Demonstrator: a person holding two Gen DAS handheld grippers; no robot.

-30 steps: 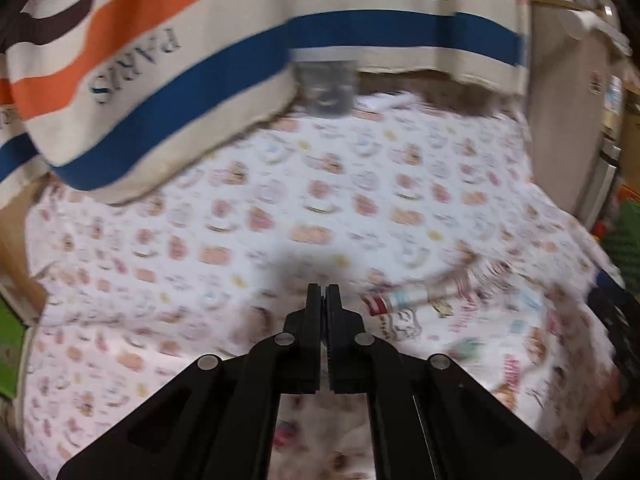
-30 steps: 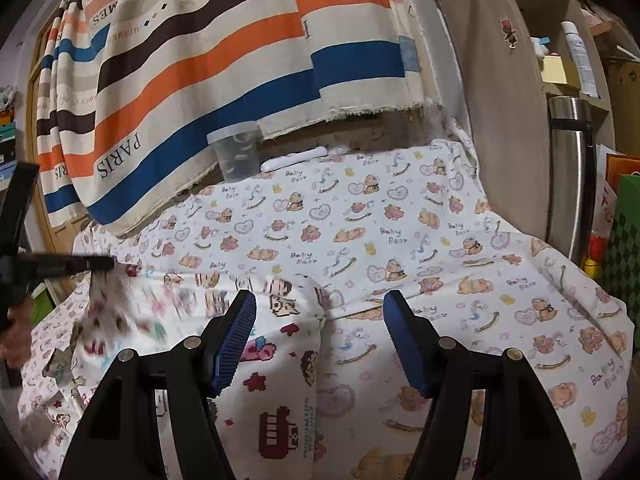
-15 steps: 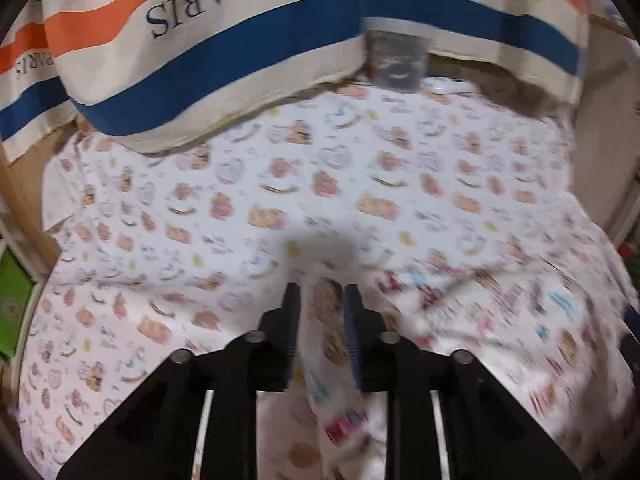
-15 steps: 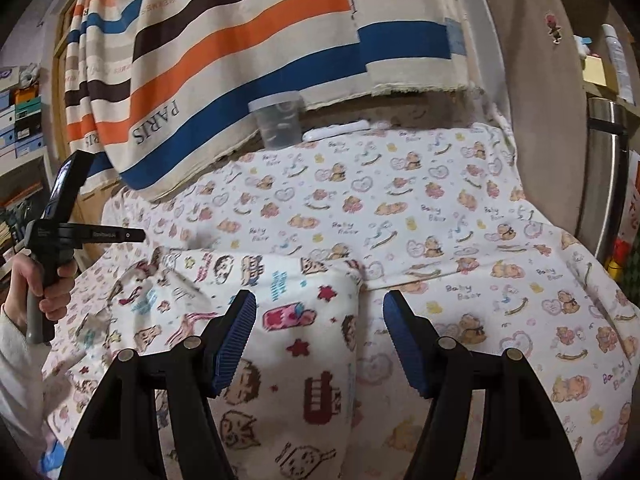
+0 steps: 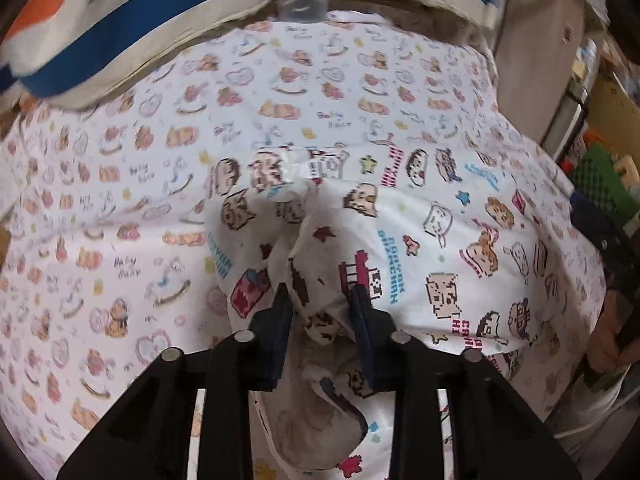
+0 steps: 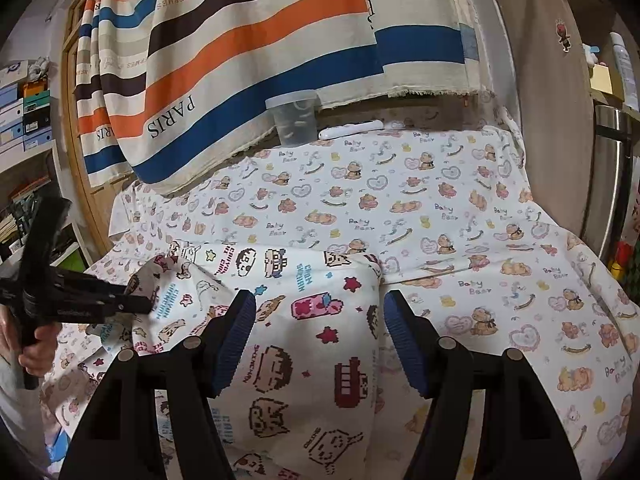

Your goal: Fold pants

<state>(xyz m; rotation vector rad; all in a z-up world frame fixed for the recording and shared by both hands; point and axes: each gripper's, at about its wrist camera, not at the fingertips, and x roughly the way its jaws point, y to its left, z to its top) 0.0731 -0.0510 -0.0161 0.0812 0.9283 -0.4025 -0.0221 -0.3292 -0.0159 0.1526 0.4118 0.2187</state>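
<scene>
The pants [image 5: 420, 240], white with pixel-cartoon prints, lie spread across a bear-print sheet [image 5: 120, 200]. My left gripper [image 5: 320, 312] points down at their left part; its jaws are closing, and a bunched ridge of the fabric fills the gap and touches both pads. In the right wrist view the pants [image 6: 304, 360] lie under my right gripper [image 6: 319, 300], which hovers open with nothing pressed between its blue pads. There the left gripper [image 6: 136, 304] meets the pants' left edge, with a hand [image 6: 36, 356] on its handle.
A striped cloth [image 6: 280, 60] hangs behind the bed. A clear plastic cup [image 6: 294, 120] and a slim white object [image 6: 350, 129] stand at the far edge. A wooden panel [image 6: 548, 120] and a steel flask [image 6: 612, 160] are on the right, and shelves with boxes [image 6: 24, 112] on the left.
The left gripper dropped from above the bed, where it was shut, onto the pants, and its jaws now stand apart around bunched fabric. The pants settled flat. The right gripper stayed open.
</scene>
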